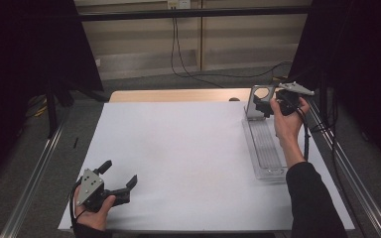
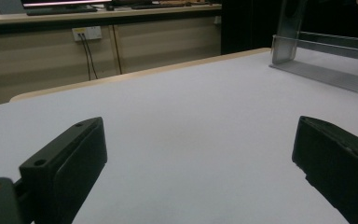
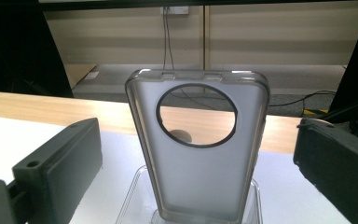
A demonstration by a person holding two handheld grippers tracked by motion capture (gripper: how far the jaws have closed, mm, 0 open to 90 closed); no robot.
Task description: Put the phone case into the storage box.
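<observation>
At the near left corner of the white worktop (image 1: 188,148) we see the left gripper (image 1: 121,173) resting low, jaws spread wide with nothing between them; far to the right, the right gripper (image 1: 263,105) has its jaws parted too, gripping nothing; the translucent phone case (image 3: 198,154) (upright, with a round camera cutout) stands between and just ahead of those jaws, at the far end of a clear tray (image 1: 265,148).
</observation>
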